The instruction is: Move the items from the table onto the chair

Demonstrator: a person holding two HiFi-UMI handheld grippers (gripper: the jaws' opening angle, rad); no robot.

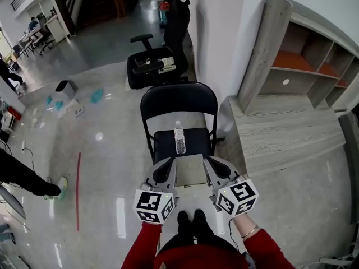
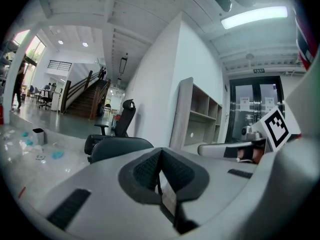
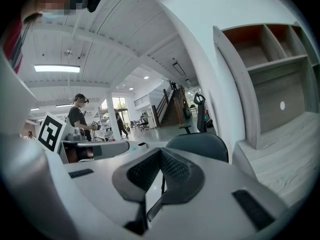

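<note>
A black folding chair (image 1: pixel 178 102) stands straight ahead of me. On its seat lies a clear water bottle (image 1: pixel 179 138), and a pale flat item (image 1: pixel 190 171) rests at the seat's front edge. My left gripper (image 1: pixel 163 171) and right gripper (image 1: pixel 216 170) hover side by side over that front edge, one on each side of the pale item. Both are shut and hold nothing. The left gripper view shows its dark pads (image 2: pixel 145 170) pressed together, with the chair's backrest (image 2: pixel 120 146) beyond. In the right gripper view the pads (image 3: pixel 175 168) meet too, before the same backrest (image 3: pixel 197 144).
A grey wooden table (image 1: pixel 286 133) stands to the right against the white wall, with an open shelf unit (image 1: pixel 314 66) behind it. A black office chair (image 1: pixel 154 66) sits beyond the folding chair. A person's leg and shoe (image 1: pixel 33 184) are at the far left on the glossy floor.
</note>
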